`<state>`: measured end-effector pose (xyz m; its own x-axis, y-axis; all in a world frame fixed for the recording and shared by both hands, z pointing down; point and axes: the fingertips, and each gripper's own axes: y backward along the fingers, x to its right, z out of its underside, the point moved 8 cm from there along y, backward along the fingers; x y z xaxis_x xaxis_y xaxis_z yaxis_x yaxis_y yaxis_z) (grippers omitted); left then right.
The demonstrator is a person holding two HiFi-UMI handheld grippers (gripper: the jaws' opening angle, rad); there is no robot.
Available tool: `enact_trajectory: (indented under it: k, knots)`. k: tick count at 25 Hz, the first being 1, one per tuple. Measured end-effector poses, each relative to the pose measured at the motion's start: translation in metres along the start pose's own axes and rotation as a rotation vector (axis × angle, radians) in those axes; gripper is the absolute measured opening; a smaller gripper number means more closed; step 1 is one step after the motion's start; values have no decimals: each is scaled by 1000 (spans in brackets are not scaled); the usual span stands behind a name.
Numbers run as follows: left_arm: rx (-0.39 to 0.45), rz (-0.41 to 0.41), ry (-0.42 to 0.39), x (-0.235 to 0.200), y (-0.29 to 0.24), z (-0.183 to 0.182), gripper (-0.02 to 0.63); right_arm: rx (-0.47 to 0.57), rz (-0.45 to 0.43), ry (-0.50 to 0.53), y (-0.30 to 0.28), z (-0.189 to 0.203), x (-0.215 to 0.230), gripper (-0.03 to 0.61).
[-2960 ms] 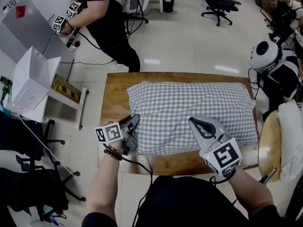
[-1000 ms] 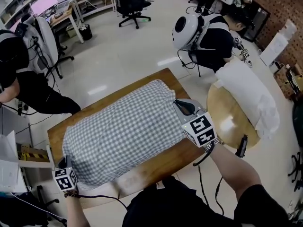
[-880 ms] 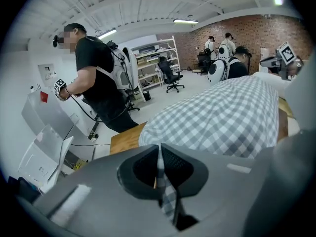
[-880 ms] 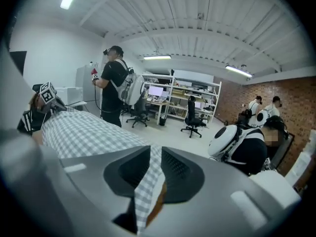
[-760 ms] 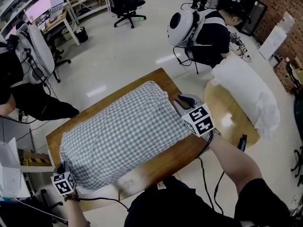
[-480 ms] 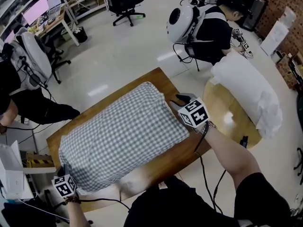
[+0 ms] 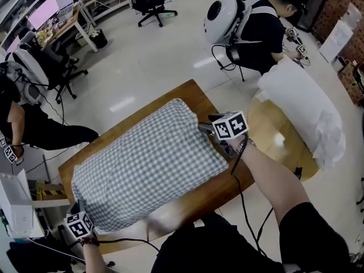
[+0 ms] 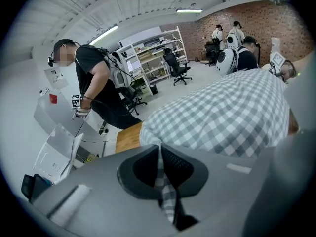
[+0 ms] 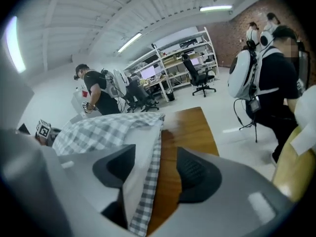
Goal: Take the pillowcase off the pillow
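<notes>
A pillow in a grey-and-white checked pillowcase (image 7: 148, 164) lies across the wooden table (image 7: 227, 183). My left gripper (image 7: 78, 209) is at its near left corner, shut on a fold of the checked cloth (image 8: 160, 174). My right gripper (image 7: 207, 131) is at the far right end, and its jaws have just been opening. They stand apart around the case's open hem (image 9: 148, 181), where the white pillow (image 9: 136, 162) shows inside. The right pad is clear of the cloth, over bare wood.
A round wooden table (image 7: 273, 147) with a bare white pillow (image 7: 301, 107) stands to the right. A person in black with a white pack (image 7: 224, 19) bends there. Another person (image 7: 17, 118) is at the left, by a white box (image 7: 14, 209). Office chairs stand behind.
My right gripper has dropped from above the pillow to its right end, rolled over and opened its jaws. The left gripper has stayed on the near left corner.
</notes>
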<state>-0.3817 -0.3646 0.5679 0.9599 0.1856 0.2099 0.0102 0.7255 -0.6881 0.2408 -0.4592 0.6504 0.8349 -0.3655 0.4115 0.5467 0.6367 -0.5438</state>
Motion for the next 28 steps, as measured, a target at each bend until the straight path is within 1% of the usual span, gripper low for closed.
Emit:
enact_trajectory:
  k: [1, 4, 6, 11, 15, 18, 19, 21, 22, 25, 28]
  knots:
    - [-1, -3, 0, 2, -1, 0, 6, 0, -25, -13, -3, 0, 0, 275]
    - [-4, -9, 0, 6, -2, -2, 6, -2, -112, -46, -10, 2, -2, 292]
    - [-5, -10, 0, 8, -2, -4, 6, -10, -174, -84, -13, 3, -3, 320]
    - [-11, -13, -3, 11, 2, -9, 6, -85, -238, -128, -18, 12, -6, 394]
    - [-15, -4, -10, 17, 0, -8, 6, -159, -341, -192, -29, 27, -14, 403]
    - [-15, 1, -10, 22, -4, -5, 6, -195, -419, -198, -35, 35, -22, 397]
    - [-14, 4, -10, 24, -5, -4, 6, -201, -443, -194, -37, 37, -24, 372]
    - [-8, 13, -15, 28, -6, -3, 6, -203, -479, -179, -37, 39, -28, 272]
    - [-5, 18, -19, 31, -6, -4, 6, -203, -488, -169, -37, 39, -30, 247]
    - [-1, 26, -22, 34, -6, -5, 6, -214, -487, -131, -37, 39, -34, 204]
    - [-1, 21, -18, 35, -3, -4, 6, -211, -444, -74, -33, 37, -35, 134]
